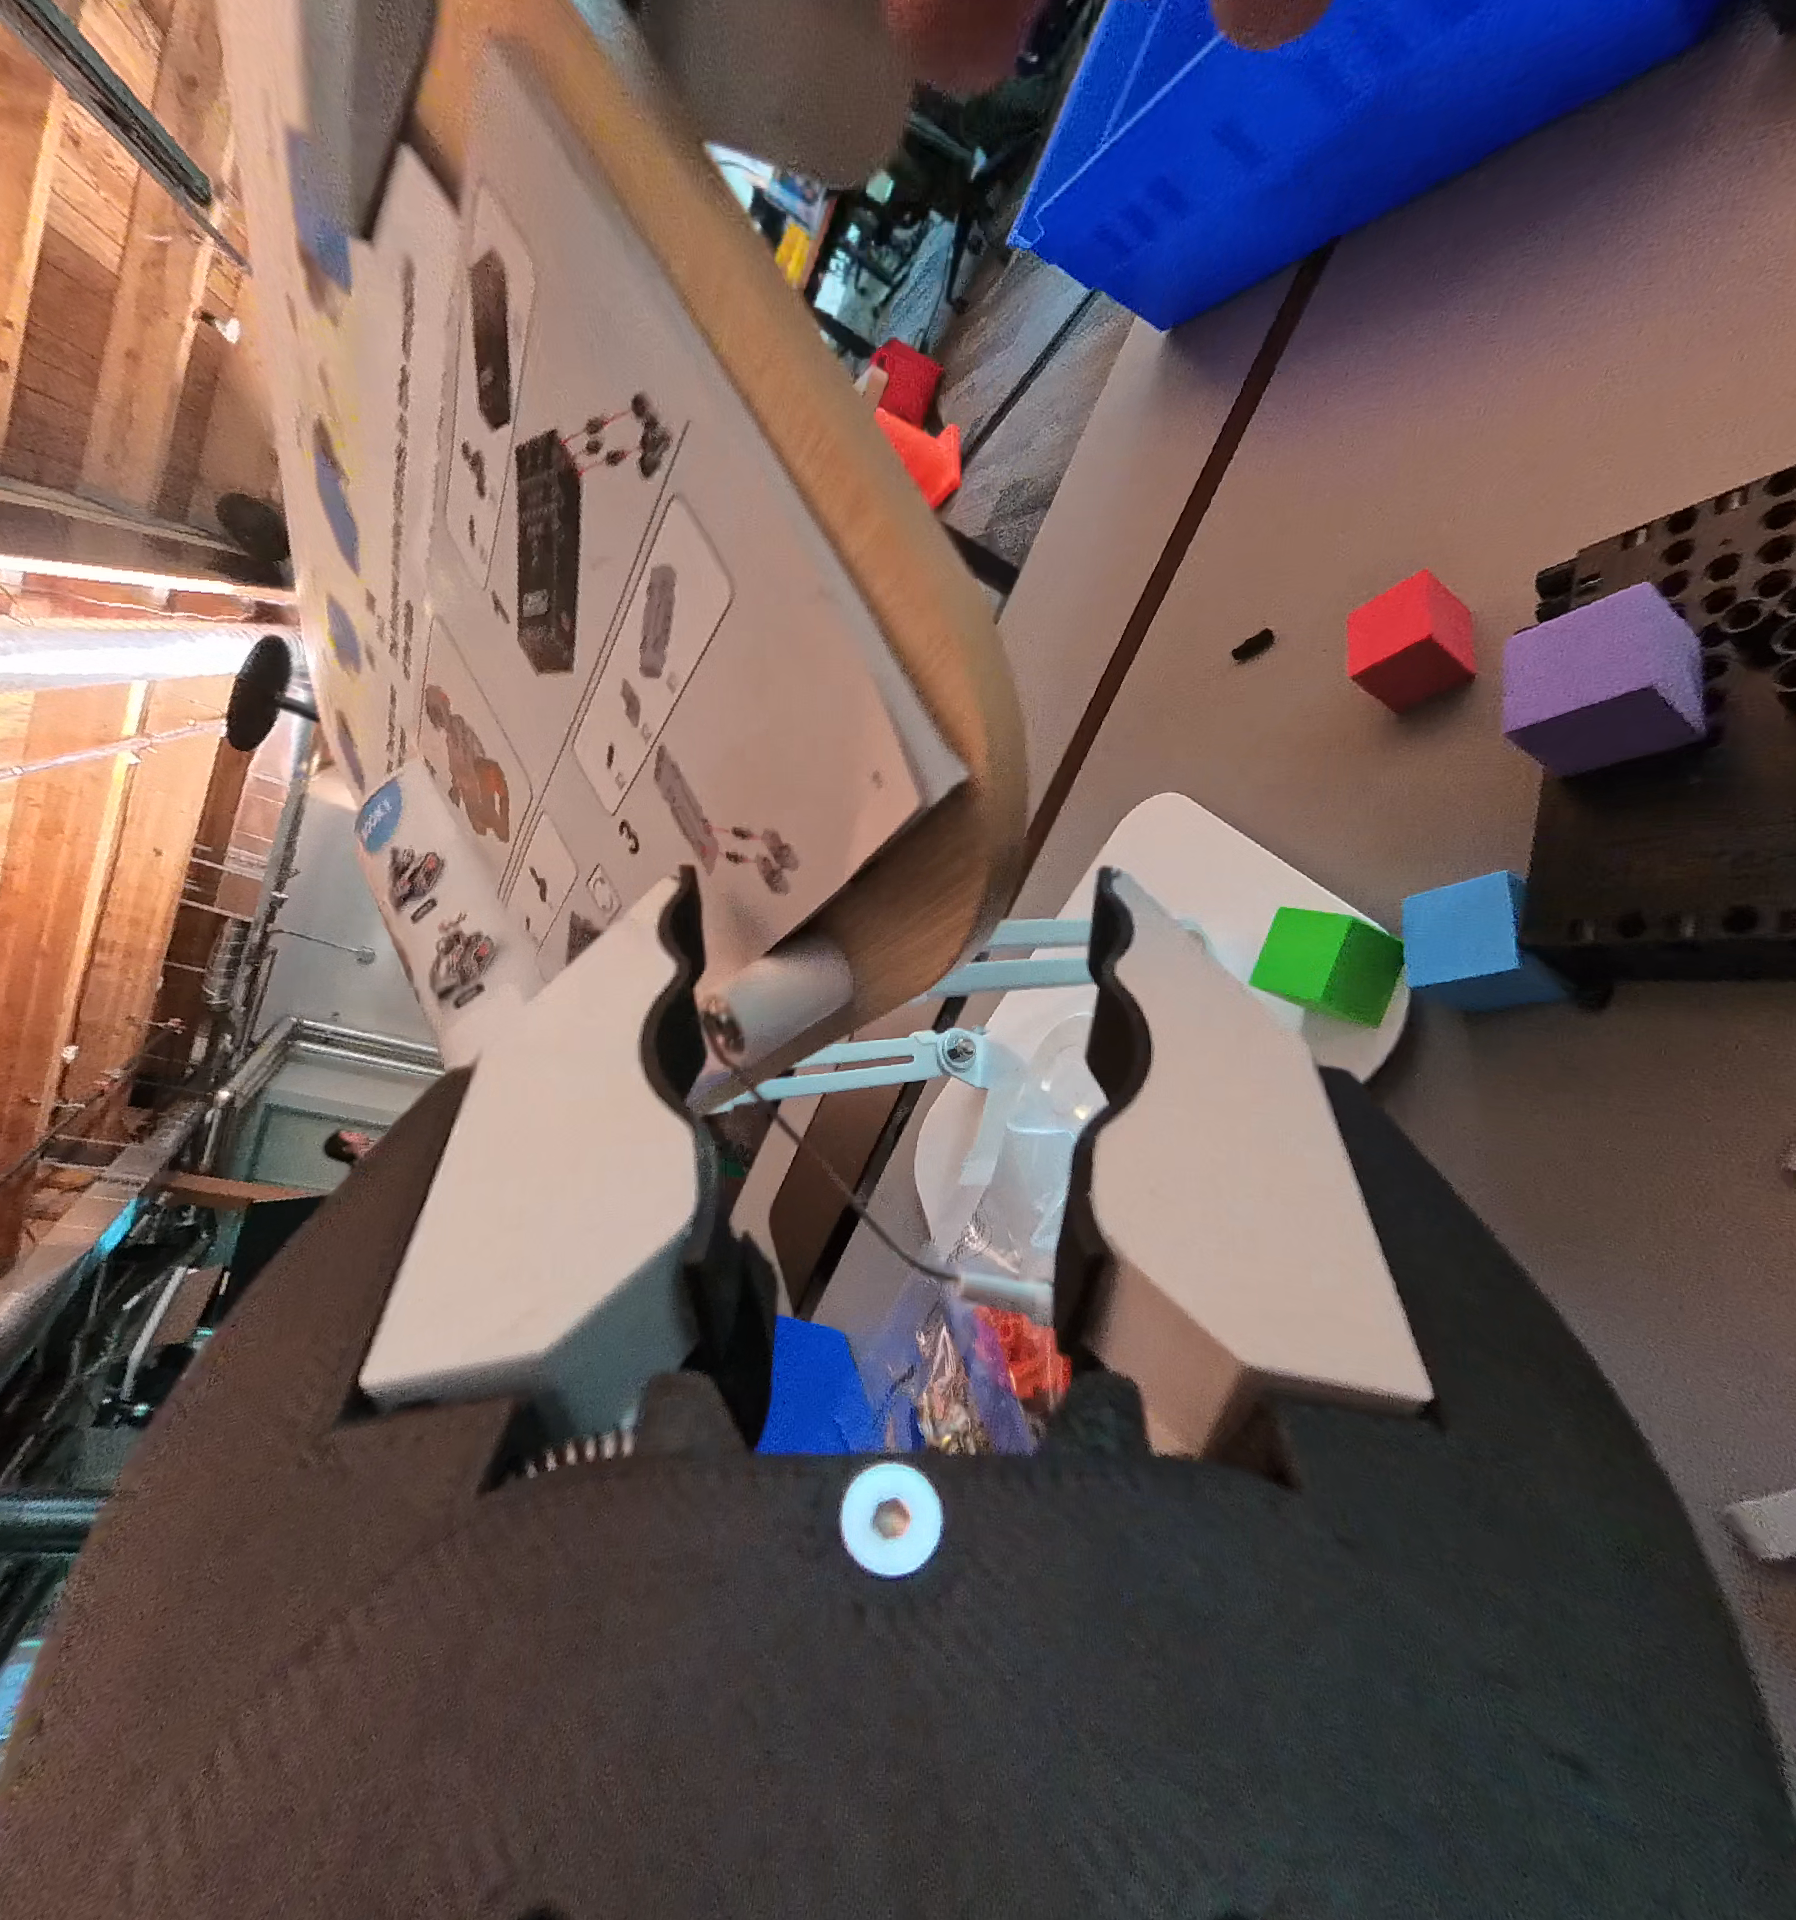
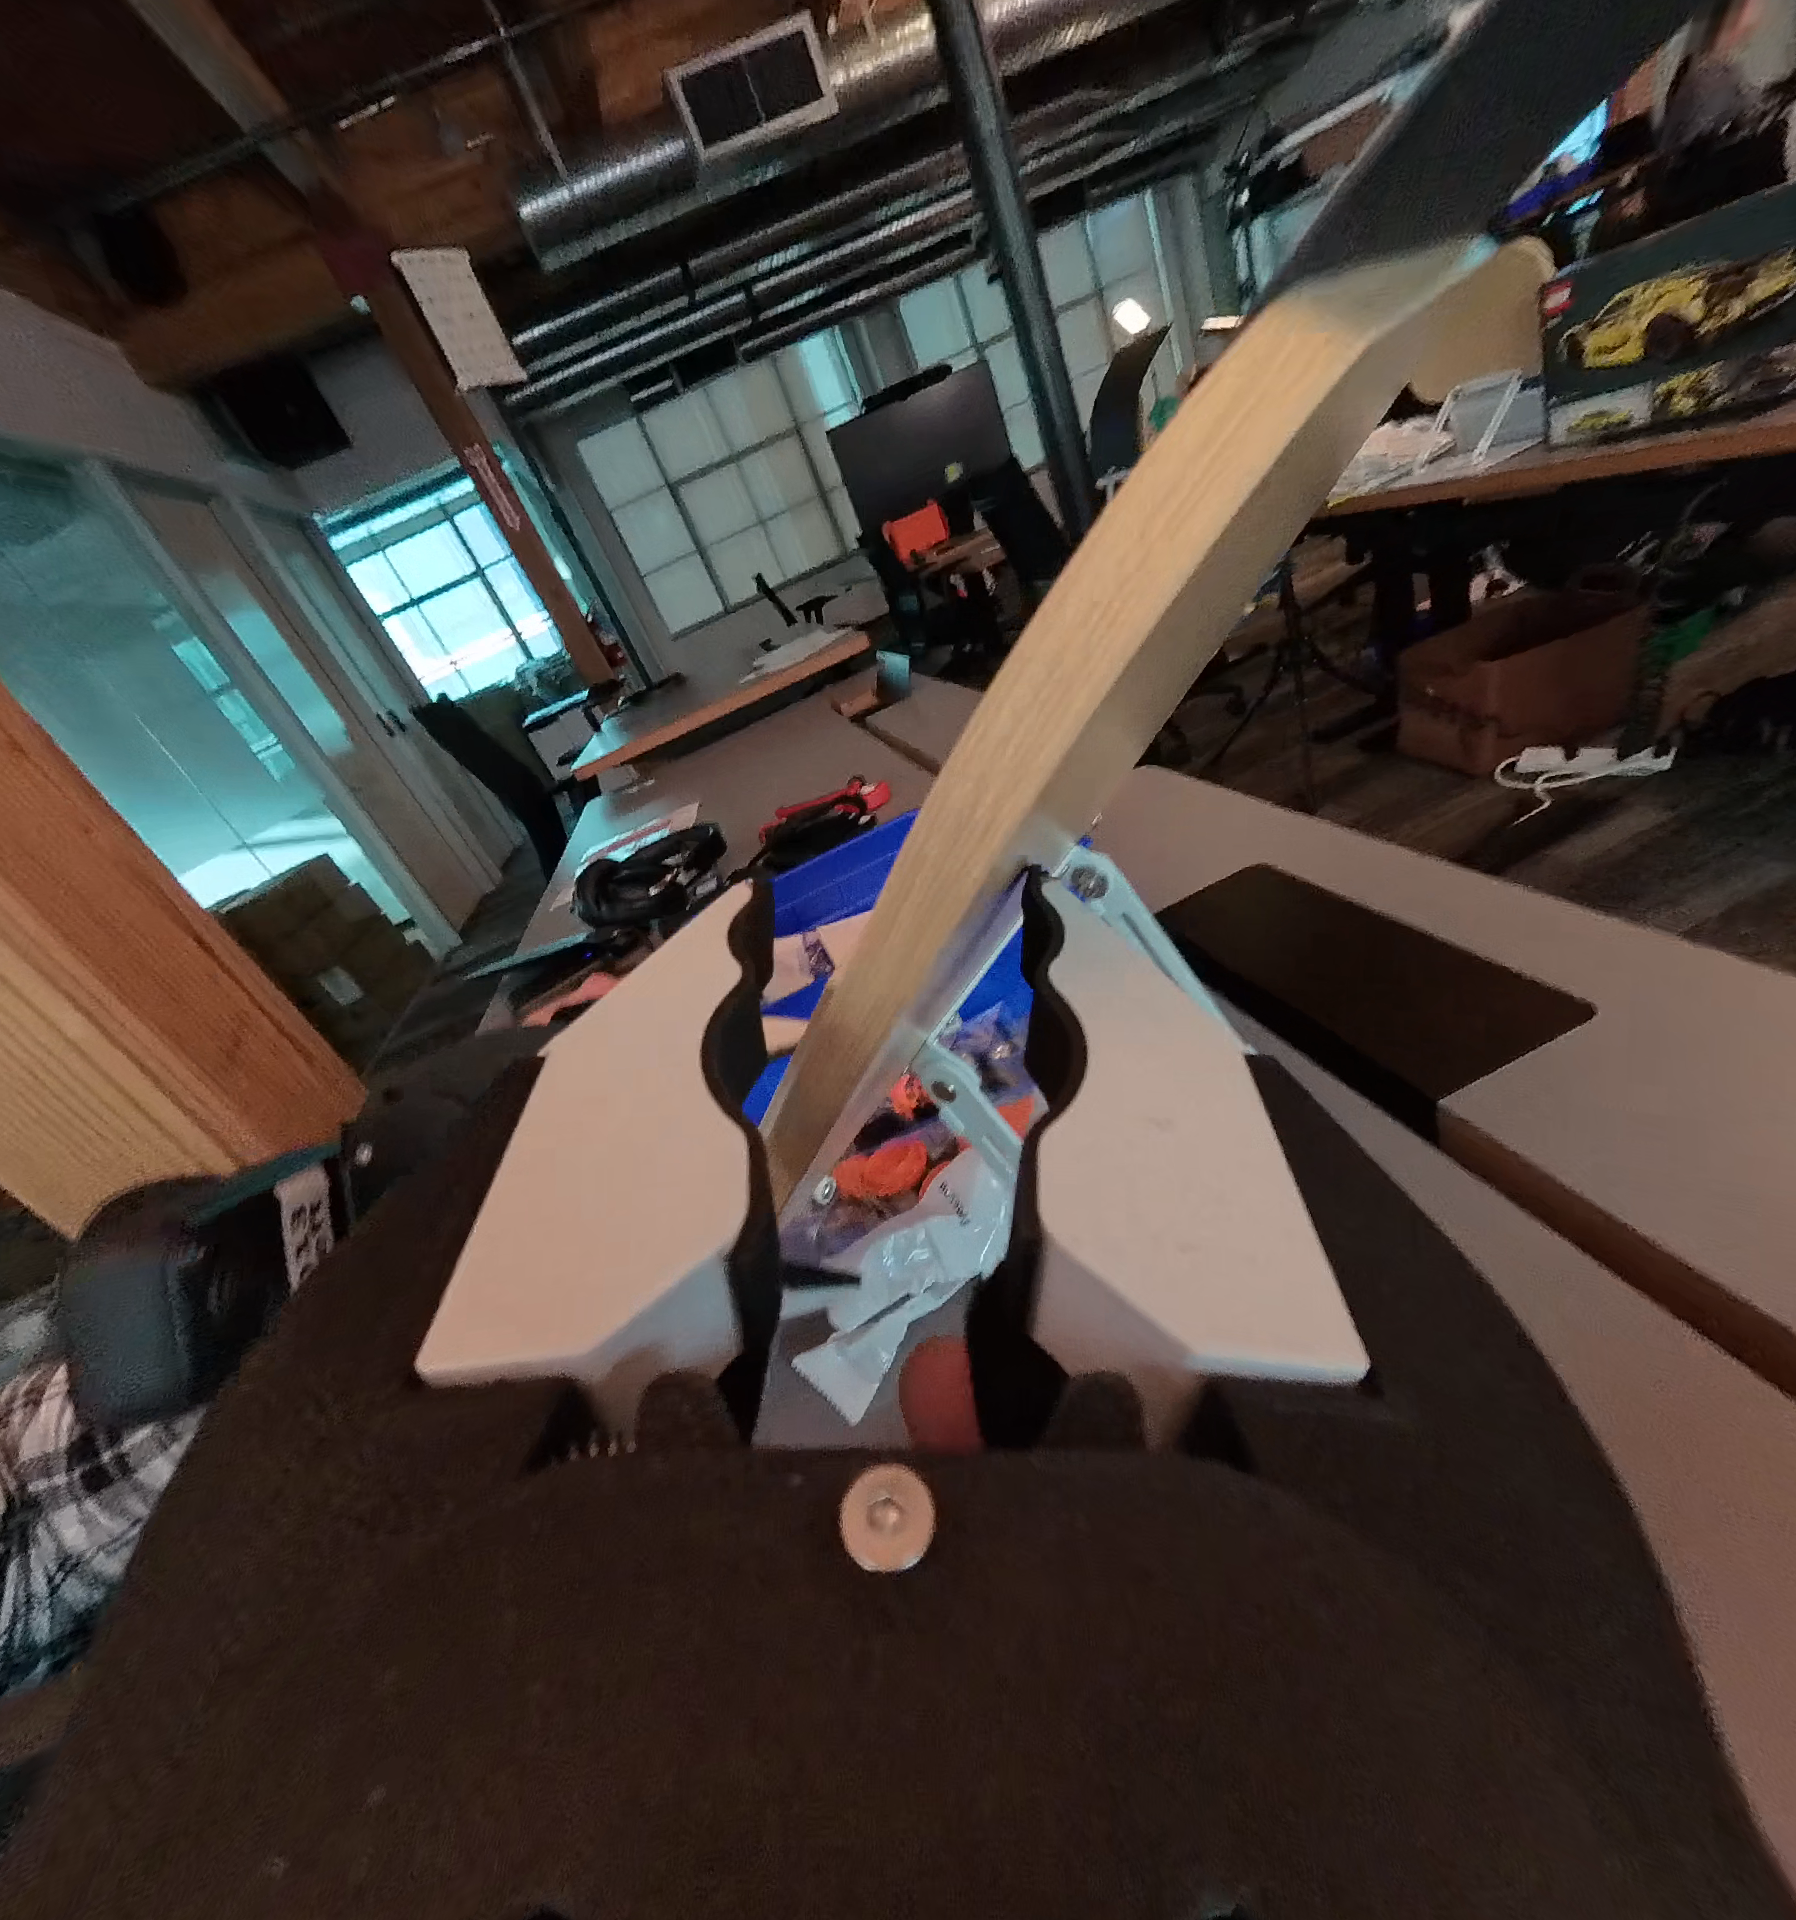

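Up close, wooden stand point(image 2: 1133, 644) between right gripper point(image 2: 889, 935) parted fingers, left gripper point(image 1: 894, 904) open, empty.

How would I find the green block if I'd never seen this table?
Look at the grey table and find the dark pegboard full of holes. By its corner sits a blue cube, and the green block lies beside it on a white plate, the only green one.

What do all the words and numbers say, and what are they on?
I don't read writing out, but here is where it stands.
Instruction sheet on the tilted wooden board: step numbers and blurred print.
Box with a yellow car picture: a logo, too small.
Clear plastic bag: tiny print, blurred.
Red sign on the post: blurred.
White sticker, lower left: large characters, cut off.
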`<control>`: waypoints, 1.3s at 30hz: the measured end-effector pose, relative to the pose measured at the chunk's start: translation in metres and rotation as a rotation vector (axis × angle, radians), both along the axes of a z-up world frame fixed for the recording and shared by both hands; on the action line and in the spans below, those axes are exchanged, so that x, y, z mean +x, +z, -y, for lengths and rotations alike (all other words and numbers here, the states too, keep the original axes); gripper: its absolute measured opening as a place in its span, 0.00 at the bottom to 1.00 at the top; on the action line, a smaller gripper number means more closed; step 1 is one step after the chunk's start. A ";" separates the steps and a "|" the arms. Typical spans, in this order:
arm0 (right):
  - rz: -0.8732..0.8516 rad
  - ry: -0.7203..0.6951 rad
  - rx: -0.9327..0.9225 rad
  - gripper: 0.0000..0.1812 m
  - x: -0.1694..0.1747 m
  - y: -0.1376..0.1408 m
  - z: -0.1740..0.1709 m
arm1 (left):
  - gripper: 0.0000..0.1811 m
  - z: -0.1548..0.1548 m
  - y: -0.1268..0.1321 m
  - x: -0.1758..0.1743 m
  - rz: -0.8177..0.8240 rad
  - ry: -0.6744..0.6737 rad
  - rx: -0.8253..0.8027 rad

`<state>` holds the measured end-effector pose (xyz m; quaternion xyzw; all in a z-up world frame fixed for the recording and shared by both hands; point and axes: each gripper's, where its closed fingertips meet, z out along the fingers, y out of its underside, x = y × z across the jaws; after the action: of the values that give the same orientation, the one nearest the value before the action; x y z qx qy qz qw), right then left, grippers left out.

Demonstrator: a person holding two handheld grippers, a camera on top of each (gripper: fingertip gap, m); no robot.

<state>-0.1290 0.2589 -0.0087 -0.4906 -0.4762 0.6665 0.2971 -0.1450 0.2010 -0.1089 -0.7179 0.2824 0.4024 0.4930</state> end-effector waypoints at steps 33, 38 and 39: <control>0.156 -0.136 0.217 0.19 -0.018 0.001 -0.022 | 0.27 -0.026 0.010 -0.009 -0.086 0.107 0.221; 0.172 -0.107 0.183 0.18 -0.025 -0.001 -0.037 | 0.27 -0.040 0.011 -0.013 -0.085 0.125 0.207; 0.173 -0.100 0.183 0.19 -0.025 -0.001 -0.040 | 0.27 -0.041 0.012 -0.012 -0.089 0.116 0.199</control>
<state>-0.1539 0.2992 -0.0101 -0.5403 -0.5339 0.5597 0.3314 -0.1575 0.2418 -0.0973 -0.6620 0.2206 0.4877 0.5247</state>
